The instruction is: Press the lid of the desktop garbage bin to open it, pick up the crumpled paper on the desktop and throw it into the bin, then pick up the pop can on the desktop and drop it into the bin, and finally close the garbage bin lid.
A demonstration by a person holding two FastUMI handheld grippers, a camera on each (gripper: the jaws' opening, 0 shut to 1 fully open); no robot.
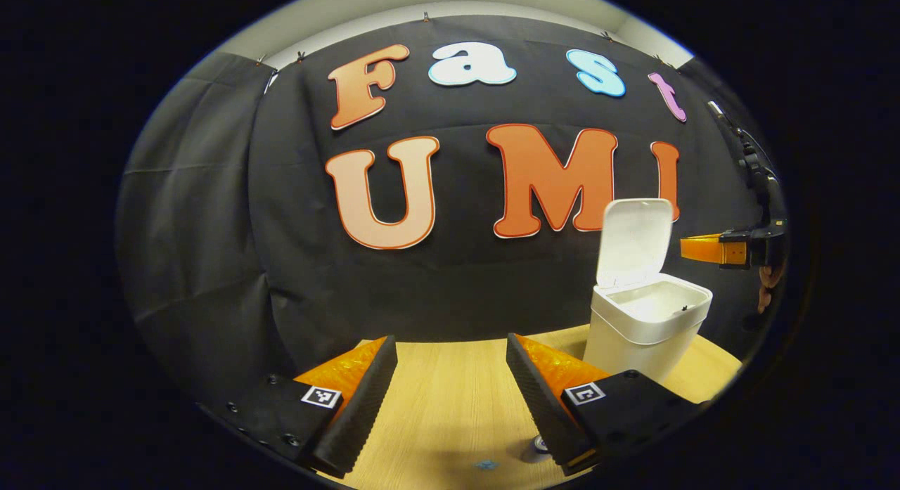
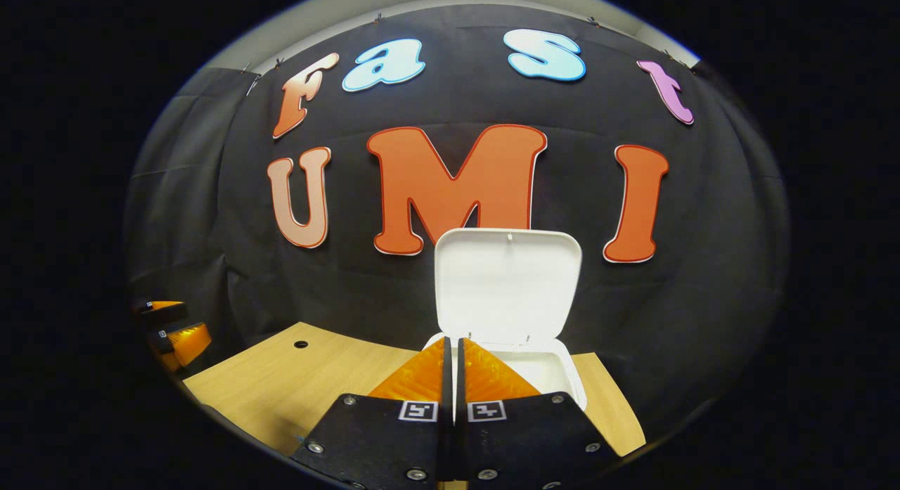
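The white desktop bin (image 1: 643,332) stands on the wooden table at the right of the left gripper view, its lid (image 1: 633,240) swung upright and the inside bare where it shows. My left gripper (image 1: 450,339) hangs open low over the table, left of the bin, with nothing between its fingers. The right gripper (image 1: 731,249) shows farther off, level with the lid on the bin's right. In the right gripper view, my right gripper (image 2: 453,342) is shut with nothing held, its tips just over the bin's rim (image 2: 575,381) and in front of the raised lid (image 2: 508,286).
The wooden table (image 2: 295,384) has a small round hole (image 2: 301,344) near its back left. A small round metallic thing (image 1: 540,444) peeks out beside my left gripper's right-hand finger; I cannot tell what it is. The black cloth wall stands close behind the bin.
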